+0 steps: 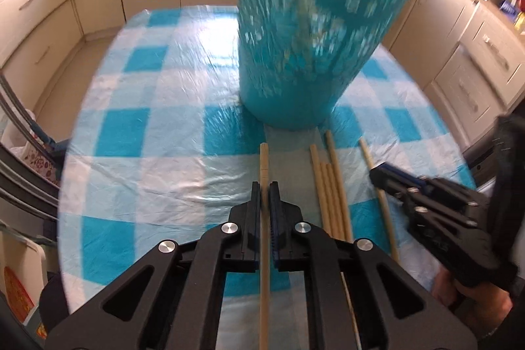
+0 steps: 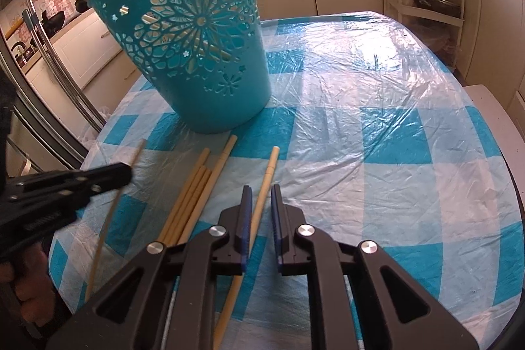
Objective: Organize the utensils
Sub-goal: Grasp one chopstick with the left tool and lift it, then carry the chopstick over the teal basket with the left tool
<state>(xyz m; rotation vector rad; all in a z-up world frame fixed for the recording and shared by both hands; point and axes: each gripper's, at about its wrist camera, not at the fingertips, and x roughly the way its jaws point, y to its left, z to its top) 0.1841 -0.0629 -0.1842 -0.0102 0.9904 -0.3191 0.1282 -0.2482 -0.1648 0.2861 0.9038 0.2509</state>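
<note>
Black jaws of the left gripper stand clenched on a single bamboo chopstick, which runs up between the pads and pokes out ahead toward a teal cut-out bin. That stick shows in the right wrist view as a thin, blurred sliver by the left gripper, apparently lifted off the cloth, though the smear makes that hard to confirm.

Just beside it, a bundle of four chopsticks lies on the blue-and-white checked tablecloth, tips fanned toward the bin's base without touching it. One more chopstick lies apart on their right, passing between the fingers of the right gripper; a clear gap shows on either side of the stick, so the right gripper is released rather than grasping. Six chopsticks in all can be counted; their near ends are cut off behind the gripper bodies.

The bin stands upright on the table's far left part in the right wrist view, its flower pattern sharp there but streaked by motion blur in the left wrist view, where its rim runs out of frame. Its inside cannot be seen from either camera.

To the right of the bin and sticks the plastic-covered cloth lies open as far as the rounded table edge. Cream cabinets ring the table, with floor between. A hand grips the left tool at the frame's corner.
</note>
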